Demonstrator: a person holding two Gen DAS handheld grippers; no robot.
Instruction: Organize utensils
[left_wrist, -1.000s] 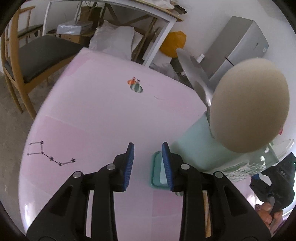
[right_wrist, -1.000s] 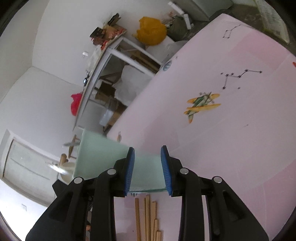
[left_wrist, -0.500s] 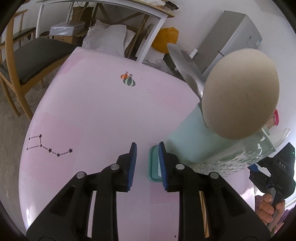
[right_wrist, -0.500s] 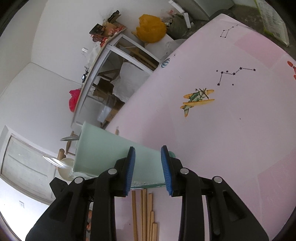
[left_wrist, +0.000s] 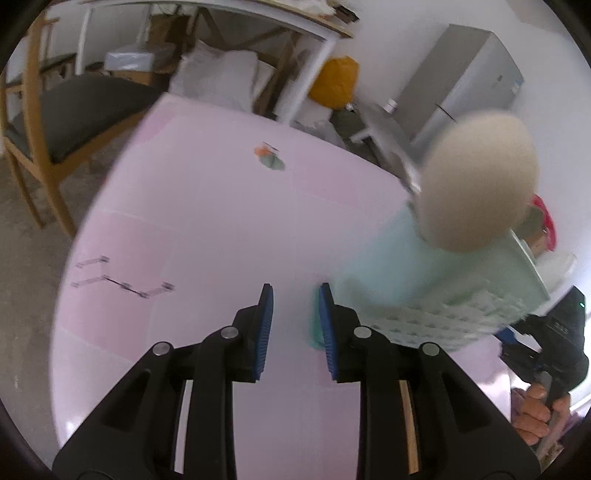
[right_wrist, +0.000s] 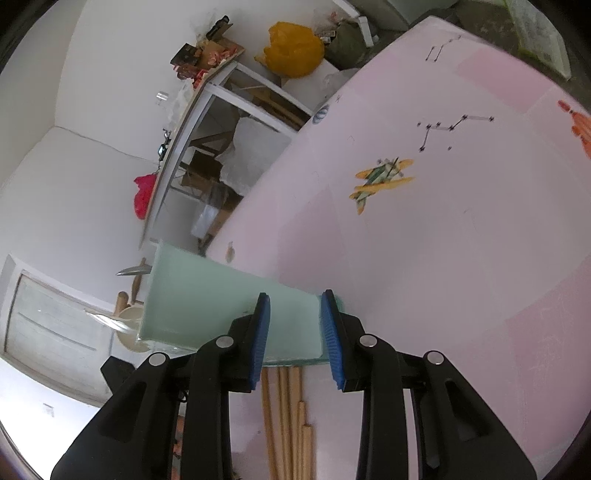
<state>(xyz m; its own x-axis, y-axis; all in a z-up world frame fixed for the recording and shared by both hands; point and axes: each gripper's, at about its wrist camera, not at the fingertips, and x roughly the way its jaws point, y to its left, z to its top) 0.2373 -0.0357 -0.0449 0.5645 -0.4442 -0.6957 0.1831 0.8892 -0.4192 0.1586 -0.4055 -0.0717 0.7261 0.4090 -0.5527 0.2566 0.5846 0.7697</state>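
**Both grippers hover at the mint utensil holder on the pink table**

Your left gripper (left_wrist: 293, 325) hangs over the pink table (left_wrist: 207, 206) with its jaws spread and nothing between the blue pads (left_wrist: 264, 332). The right-hand pad sits just beside the base of the mint-green utensil holder (left_wrist: 406, 266), which tilts away to your right; whether pad and base touch cannot be told through the motion blur. A large beige spoon (left_wrist: 478, 181) stands in the holder, bowl up, with a metal blade (left_wrist: 391, 144) rising behind it. At the right edge of the left view, your right hand (left_wrist: 537, 410) grips the handle of the other tool.

Your right gripper (right_wrist: 294, 332) also has its jaws spread, empty, framing the lower end of the holder (right_wrist: 207, 295), which lies behind the pads. Utensil ends poke from the holder's far side, among them a metal blade (right_wrist: 131, 271) and a wooden handle (right_wrist: 136, 284). Below the jaws, a row of wooden sticks (right_wrist: 286, 410) lies flat on the table, running toward the camera. Printed on the table (right_wrist: 461, 258) are a yellow airplane (right_wrist: 380, 179) and a dotted constellation (right_wrist: 448, 127). A wooden chair (left_wrist: 48, 122) stands off the table's left side.
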